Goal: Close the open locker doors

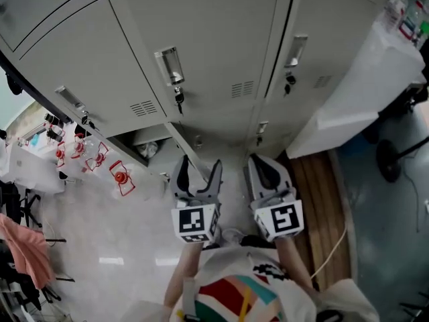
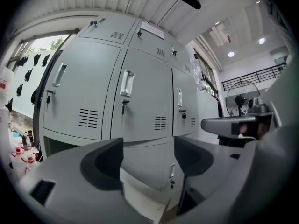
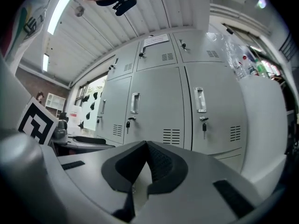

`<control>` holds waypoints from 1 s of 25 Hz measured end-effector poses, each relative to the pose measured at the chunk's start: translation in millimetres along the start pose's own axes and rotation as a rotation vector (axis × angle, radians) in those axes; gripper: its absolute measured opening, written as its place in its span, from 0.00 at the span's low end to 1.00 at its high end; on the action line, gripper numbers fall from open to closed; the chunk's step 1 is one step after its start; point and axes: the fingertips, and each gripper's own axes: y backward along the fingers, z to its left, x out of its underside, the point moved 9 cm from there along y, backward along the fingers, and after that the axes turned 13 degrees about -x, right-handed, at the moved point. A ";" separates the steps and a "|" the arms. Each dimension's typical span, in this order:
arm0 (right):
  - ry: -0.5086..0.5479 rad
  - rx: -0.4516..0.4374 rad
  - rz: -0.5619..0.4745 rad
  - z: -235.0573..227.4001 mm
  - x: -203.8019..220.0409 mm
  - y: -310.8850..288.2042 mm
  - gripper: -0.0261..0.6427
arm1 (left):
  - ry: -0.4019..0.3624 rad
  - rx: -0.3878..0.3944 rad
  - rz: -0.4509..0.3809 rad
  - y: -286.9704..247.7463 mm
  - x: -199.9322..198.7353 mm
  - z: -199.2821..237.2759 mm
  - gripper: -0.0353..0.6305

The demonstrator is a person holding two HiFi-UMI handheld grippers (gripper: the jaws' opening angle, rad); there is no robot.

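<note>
Grey steel lockers (image 1: pixel 201 39) fill the upper head view, most of them shut, with keys (image 1: pixel 178 99) hanging in the locks. One lower-row locker door (image 1: pixel 182 146) stands open, swung out towards me. Its open compartment (image 1: pixel 146 147) lies to its left. The door's free edge ends just beside my left gripper (image 1: pixel 199 165), and I cannot tell whether they touch. That gripper's jaws stand apart with nothing held, the door showing low in the gap. My right gripper (image 1: pixel 263 163), beside the left one, has its jaws pressed together, empty, and faces shut doors. To its right lie wooden boards (image 1: pixel 322 193).
</note>
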 end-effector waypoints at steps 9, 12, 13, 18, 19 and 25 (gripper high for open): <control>-0.034 0.037 0.057 7.3 13.5 -2.4 0.05 | -0.058 0.027 0.133 -13.5 45.4 1.5 0.53; -0.042 0.026 0.077 11.9 19.6 -3.4 0.05 | -0.061 0.032 0.167 -11.4 54.9 2.0 0.53; -0.045 0.022 0.083 13.7 21.2 -3.7 0.05 | -0.062 0.031 0.174 -10.0 57.2 2.8 0.53; -0.067 0.000 0.122 21.9 30.3 -5.3 0.05 | -0.044 0.015 0.179 1.8 62.9 12.1 0.53; -0.070 -0.007 0.129 23.3 31.8 -6.4 0.05 | -0.042 0.012 0.174 4.5 63.1 14.8 0.53; -0.076 -0.060 0.148 34.1 36.1 -18.0 0.05 | -0.012 -0.033 0.167 29.2 67.5 43.8 0.53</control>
